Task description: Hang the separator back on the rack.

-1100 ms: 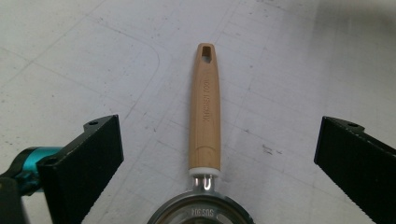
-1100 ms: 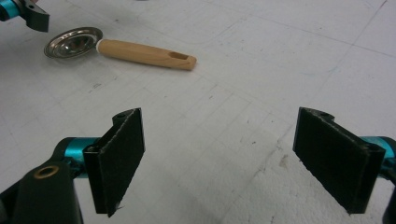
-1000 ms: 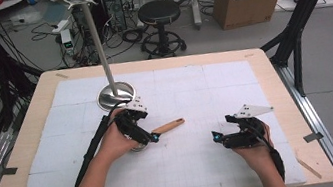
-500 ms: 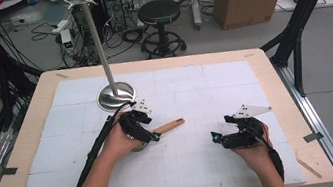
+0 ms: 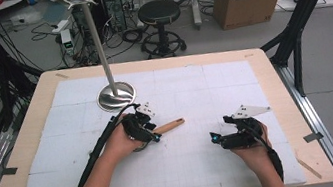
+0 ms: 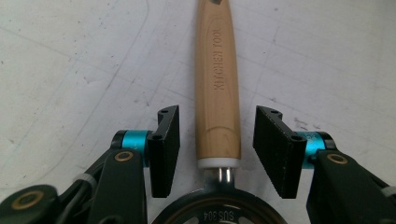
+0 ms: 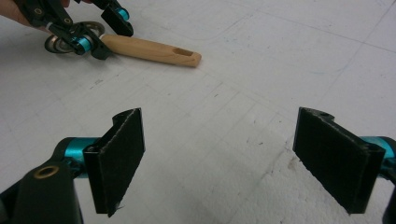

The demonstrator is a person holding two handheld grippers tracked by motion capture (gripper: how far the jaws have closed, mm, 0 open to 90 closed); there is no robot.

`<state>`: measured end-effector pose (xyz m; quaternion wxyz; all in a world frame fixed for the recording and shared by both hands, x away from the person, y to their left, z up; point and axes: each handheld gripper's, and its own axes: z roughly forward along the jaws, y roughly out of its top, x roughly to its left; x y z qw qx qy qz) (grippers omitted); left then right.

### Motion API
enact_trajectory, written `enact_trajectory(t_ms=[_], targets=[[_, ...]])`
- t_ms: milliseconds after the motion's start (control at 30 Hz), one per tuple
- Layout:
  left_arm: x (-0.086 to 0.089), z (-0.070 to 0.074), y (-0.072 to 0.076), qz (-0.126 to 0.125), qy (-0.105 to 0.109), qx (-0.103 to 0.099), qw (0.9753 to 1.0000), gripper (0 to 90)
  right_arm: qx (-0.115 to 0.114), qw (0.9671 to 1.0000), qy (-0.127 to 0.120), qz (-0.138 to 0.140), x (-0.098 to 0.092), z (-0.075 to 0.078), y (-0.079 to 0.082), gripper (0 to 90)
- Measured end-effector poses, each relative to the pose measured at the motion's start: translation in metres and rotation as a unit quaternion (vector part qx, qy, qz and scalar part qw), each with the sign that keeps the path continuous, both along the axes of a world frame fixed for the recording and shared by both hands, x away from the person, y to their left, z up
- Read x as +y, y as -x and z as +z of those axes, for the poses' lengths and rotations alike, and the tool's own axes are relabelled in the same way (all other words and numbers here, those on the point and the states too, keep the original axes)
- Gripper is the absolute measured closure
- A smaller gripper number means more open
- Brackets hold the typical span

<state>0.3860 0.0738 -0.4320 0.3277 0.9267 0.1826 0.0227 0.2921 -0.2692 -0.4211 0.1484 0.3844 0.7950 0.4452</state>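
Black tongs [image 6: 217,149], teal collars, brass screws

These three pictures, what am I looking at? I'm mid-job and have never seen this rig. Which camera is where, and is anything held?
No robot arm here: a person holds a two-jaw gripper in each hand. The high view looks down on the white gridded table mat. The other two views ride on the grippers, looking along their black jaws.

On the mat stand a shiny metal stand with a round base and a kitchen tool with a light wooden handle and a round steel end.

The left gripper has its jaws open on either side of that handle, not touching it. The right gripper is open over bare mat. Nothing is held.
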Motion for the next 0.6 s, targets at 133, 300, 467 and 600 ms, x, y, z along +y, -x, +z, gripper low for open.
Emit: enact_trajectory(t_ms=[133,300,467,600], targets=[[-0.004,0.002,0.001,0.002,-0.021,-0.011,0.9997,56.8,0.001,1.0,0.001,0.0,0.001,0.0,0.0,16.0],[-0.01,0.004,0.003,0.002,-0.044,-0.02,0.9988,58.1,-0.001,1.0,0.004,0.0,0.001,-0.001,-0.001,16.0],[-0.013,0.004,0.005,-0.002,-0.055,-0.031,0.998,59.3,0.001,1.0,0.004,0.001,0.002,-0.001,0.0,16.0],[-0.013,0.004,0.005,-0.019,-0.055,-0.034,0.9978,63.5,0.0,1.0,0.003,0.001,0.001,0.0,0.0,16.0]])
